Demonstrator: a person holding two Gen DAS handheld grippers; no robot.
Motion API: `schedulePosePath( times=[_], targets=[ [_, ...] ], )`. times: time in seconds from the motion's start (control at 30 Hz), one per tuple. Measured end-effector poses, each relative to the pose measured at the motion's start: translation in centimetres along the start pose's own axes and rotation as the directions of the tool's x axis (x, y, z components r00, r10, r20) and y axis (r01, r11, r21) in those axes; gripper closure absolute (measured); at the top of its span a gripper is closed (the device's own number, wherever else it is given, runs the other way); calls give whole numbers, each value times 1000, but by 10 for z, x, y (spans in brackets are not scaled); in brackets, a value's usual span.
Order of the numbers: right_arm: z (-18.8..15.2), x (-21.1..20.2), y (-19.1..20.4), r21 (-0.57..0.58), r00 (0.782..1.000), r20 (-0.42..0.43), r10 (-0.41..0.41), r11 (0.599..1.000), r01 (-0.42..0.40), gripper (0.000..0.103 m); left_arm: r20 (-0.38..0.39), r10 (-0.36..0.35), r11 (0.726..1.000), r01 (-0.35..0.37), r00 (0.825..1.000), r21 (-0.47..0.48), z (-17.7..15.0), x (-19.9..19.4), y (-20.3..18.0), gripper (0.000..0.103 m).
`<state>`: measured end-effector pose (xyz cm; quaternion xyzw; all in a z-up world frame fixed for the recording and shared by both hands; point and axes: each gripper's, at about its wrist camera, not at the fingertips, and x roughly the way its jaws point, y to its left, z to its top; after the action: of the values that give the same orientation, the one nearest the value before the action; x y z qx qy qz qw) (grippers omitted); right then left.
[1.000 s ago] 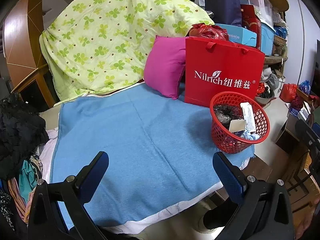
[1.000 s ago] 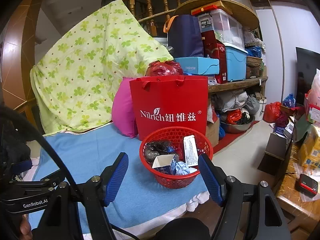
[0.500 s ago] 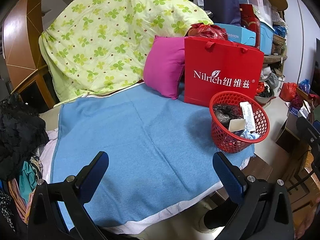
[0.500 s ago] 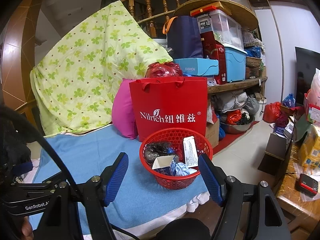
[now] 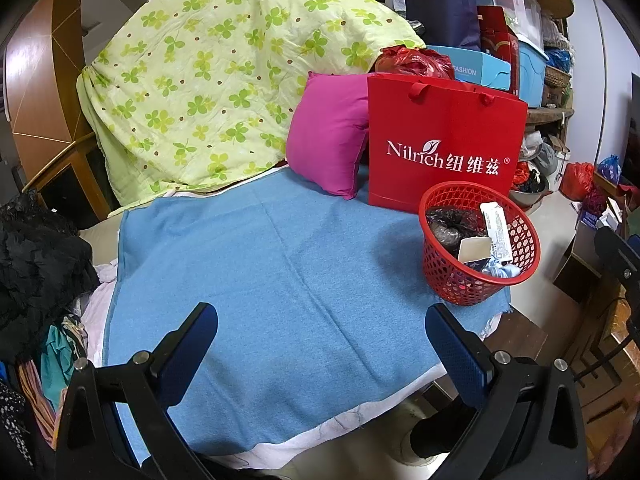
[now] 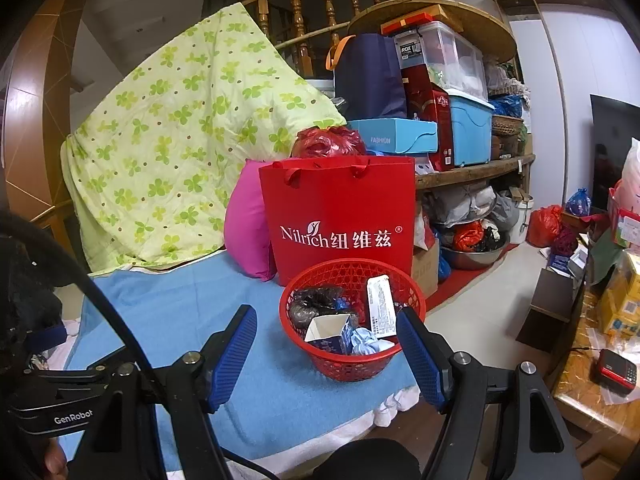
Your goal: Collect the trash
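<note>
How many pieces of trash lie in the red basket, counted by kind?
In the red basket:
Black plastic bag: 1
White wrapper: 1
Small carton: 1
Crumpled pale blue tissue: 1
Total: 4 pieces in sight; anything beneath them is hidden.
</note>
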<state>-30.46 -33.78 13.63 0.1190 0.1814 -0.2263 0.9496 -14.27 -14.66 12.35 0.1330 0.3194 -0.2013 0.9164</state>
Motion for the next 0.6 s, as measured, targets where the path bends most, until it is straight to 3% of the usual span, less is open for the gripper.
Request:
schedulePosePath(
  times=[0.6],
  targets=[
    [1, -1, 0, 1, 1000, 2, 1, 1000, -1, 27, -1, -7, 1000, 7, 1000, 15, -1, -1, 2, 0]
  ],
)
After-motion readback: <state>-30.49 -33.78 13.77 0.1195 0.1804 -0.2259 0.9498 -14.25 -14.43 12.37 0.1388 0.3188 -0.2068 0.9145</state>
